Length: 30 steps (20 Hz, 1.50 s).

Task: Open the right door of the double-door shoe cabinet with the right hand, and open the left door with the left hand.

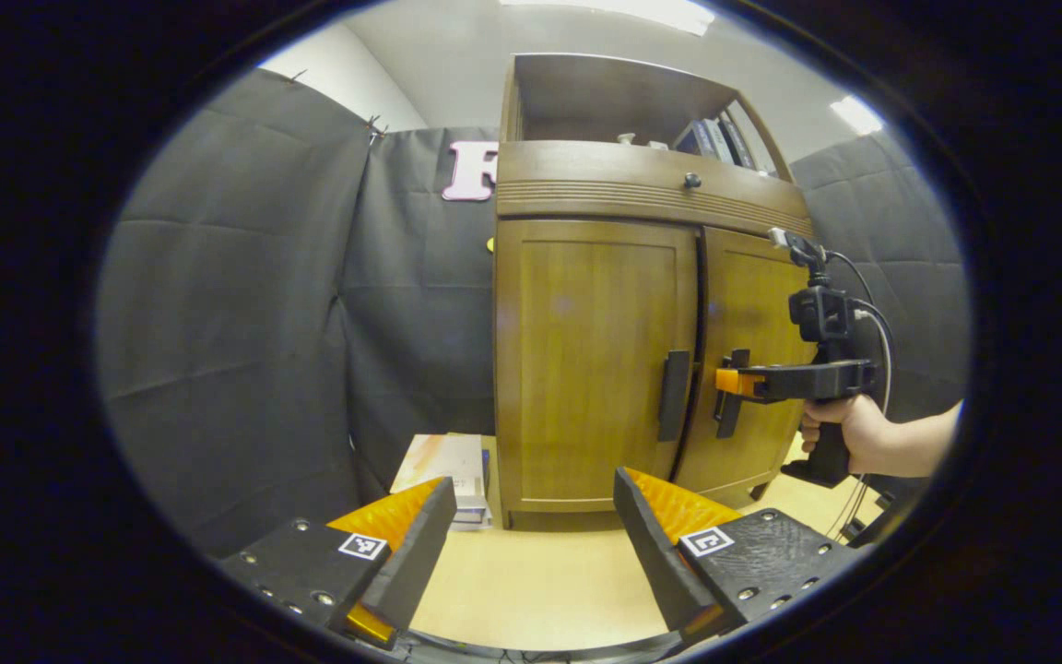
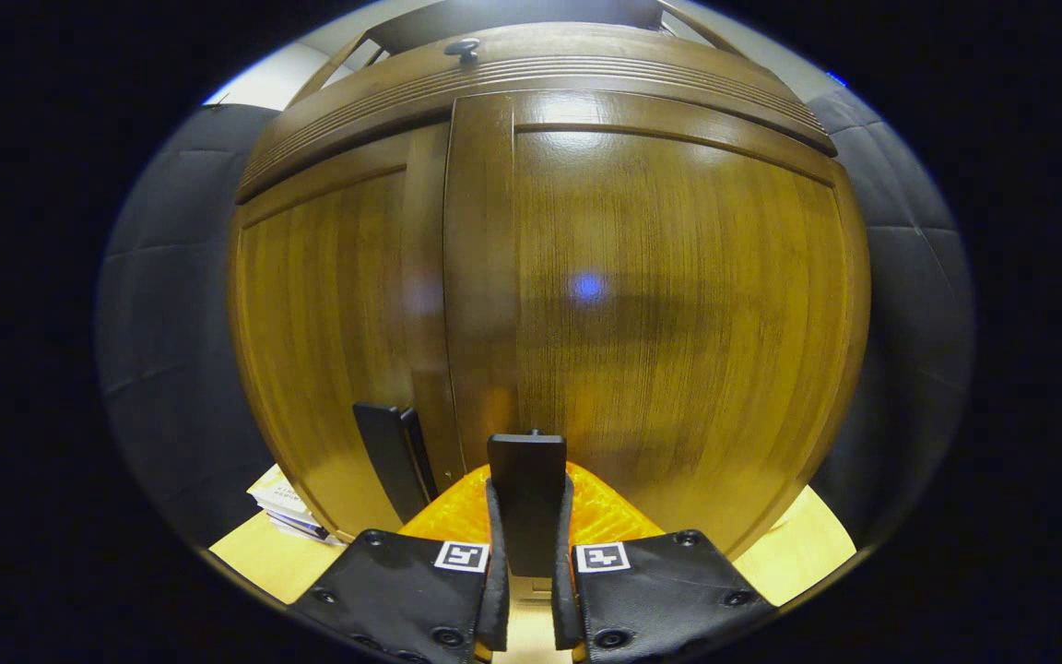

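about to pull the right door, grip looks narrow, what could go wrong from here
The right gripper is clamped on the right door handle, a slim vertical bar, so the fingers may slip off it if the pull goes off the door's arc. The right door already stands slightly ajar. The left gripper is open and well back from the left door handle, so the swinging door and the person's hand could cross its approach.

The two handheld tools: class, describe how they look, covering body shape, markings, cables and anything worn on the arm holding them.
The right tool is a black pistol-grip device with a small camera block on a post above and black and white cables trailing behind. The forearm holding it is bare, no sleeve visible. The left tool has black textured finger mounts with bolts; each carries a square black-and-white marker.
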Tool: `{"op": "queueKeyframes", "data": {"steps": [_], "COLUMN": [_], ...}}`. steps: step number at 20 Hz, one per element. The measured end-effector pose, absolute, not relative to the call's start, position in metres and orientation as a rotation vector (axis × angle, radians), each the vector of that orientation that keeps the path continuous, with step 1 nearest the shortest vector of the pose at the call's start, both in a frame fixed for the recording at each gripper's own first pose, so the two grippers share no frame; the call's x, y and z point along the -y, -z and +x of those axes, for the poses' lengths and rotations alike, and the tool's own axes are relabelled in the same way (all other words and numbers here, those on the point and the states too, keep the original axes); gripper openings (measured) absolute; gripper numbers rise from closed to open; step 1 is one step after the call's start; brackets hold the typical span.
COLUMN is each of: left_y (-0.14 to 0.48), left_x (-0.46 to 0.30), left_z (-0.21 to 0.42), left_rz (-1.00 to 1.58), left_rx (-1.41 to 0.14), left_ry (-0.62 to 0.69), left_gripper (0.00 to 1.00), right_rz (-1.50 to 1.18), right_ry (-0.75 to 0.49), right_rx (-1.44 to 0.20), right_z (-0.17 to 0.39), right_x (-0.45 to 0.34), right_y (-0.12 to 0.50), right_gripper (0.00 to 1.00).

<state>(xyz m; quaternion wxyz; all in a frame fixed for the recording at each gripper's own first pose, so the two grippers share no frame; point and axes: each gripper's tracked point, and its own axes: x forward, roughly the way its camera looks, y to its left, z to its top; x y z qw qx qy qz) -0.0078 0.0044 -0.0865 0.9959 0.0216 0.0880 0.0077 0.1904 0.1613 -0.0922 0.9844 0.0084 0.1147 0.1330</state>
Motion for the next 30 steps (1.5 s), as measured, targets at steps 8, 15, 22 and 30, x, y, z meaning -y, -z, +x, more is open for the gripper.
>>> {"op": "queueKeyframes", "data": {"steps": [8, 15, 22, 30], "left_y": [0.084, 0.081, 0.081, 0.085], "left_x": [-0.002, -0.003, 0.006, 0.034], "left_z": [-0.017, -0.024, -0.027, -0.029], "left_rz": [0.028, 0.027, 0.035, 0.026], "left_rx": [-0.176, -0.172, -0.166, -0.172], "left_ry": [-0.018, -0.023, -0.006, 0.045], "left_gripper": [1.0, 1.0, 1.0, 1.0], "right_rz": [0.034, 0.034, 0.044, 0.063], "right_ry": [-0.318, -0.35, -0.37, -0.363], "right_rx": [-0.229, -0.222, -0.213, -0.209], "right_z": [0.155, 0.134, 0.117, 0.078], "right_x": [-0.148, -0.136, -0.121, -0.078], "right_y": [0.09, 0.089, 0.083, 0.086], "right_gripper": [0.19, 0.19, 0.22, 0.19]}}
